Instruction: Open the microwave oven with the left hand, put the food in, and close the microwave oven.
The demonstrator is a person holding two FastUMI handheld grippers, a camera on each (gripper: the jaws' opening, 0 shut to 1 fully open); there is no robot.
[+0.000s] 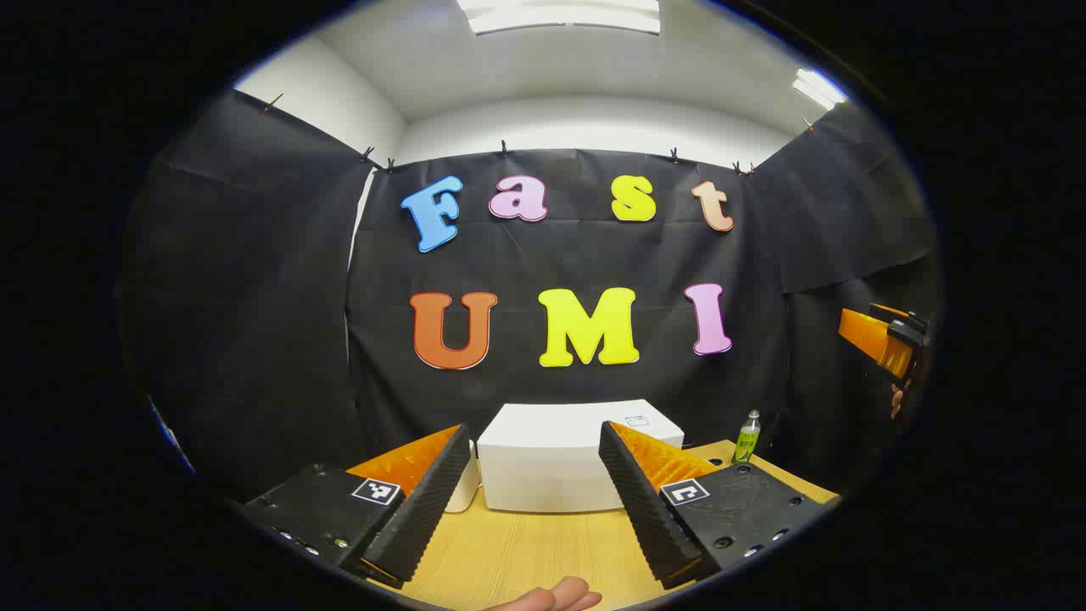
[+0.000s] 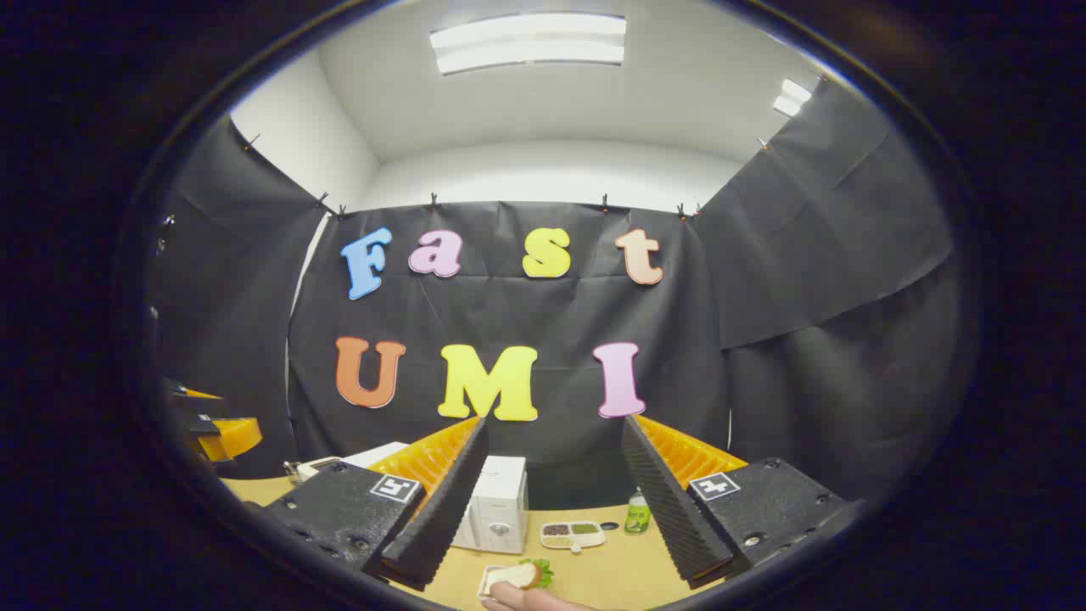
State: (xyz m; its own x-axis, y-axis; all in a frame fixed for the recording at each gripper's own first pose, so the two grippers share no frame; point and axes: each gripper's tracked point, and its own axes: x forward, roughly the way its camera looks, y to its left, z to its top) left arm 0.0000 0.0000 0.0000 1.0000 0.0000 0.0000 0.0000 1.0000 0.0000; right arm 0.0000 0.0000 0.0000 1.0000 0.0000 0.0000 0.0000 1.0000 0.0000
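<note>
both grippers, left gripper (image 1: pixel 534 501) and right gripper (image 2: pixel 551 509), stand spread and empty. we find the microwave oven (image 2: pixel 496 513) at lower centre, door closed, rigid; the sandwich (image 2: pixel 519 575) on its small dish at the bottom edge looks soft and light, so we advise gripping the dish rim.

- The microwave oven (image 1: pixel 560 458) is a white box with rounded edges. It stands upright on the wooden tabletop (image 1: pixel 543 552), at the tabletop's far edge, close to the black cloth wall.
- In the right gripper view the microwave oven (image 2: pixel 496 505) is seen at an angle, partly hidden; a round knob sits low on its visible face. Whether its door is shut cannot be told.
- The food (image 2: pixel 519 575) is a sandwich: pale bread with green leaf showing at one side. It lies on a small white plate (image 2: pixel 488 581) near the tabletop's near edge, well apart from the oven.
</note>
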